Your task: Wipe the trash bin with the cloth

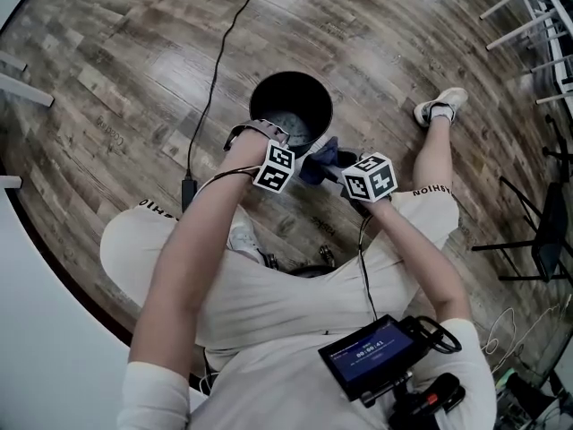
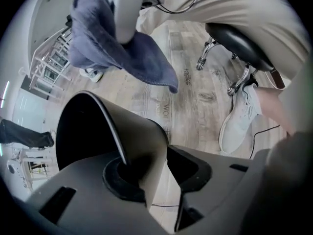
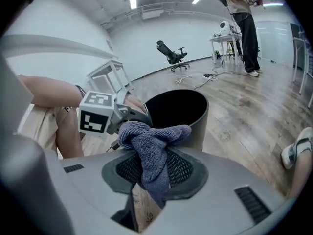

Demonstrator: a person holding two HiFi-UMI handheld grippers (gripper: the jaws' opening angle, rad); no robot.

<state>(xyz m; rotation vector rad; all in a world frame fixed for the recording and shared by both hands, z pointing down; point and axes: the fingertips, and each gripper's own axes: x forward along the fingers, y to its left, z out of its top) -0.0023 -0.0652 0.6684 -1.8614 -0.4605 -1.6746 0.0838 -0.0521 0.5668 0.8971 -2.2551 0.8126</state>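
Step in hand: judged to be between strokes; the cloth is clear of the bin, not on it
Trash bin: upright on the wood floor, upper centre of the head view, just beyond the person's knees
Left gripper: points steeply down at the near rim; jaws parted, with the bin wall standing between them; a strip of floor shows between the wall and one jaw, so nothing is clamped
Right gripper: clenched on the cloth, which bunches above the pads and hangs below; lower centre of its own view, the bin's mouth behind it
Next move: probably close the left jaws on the rim to steady the bin; then bring the cloth down flat onto the wall and rub
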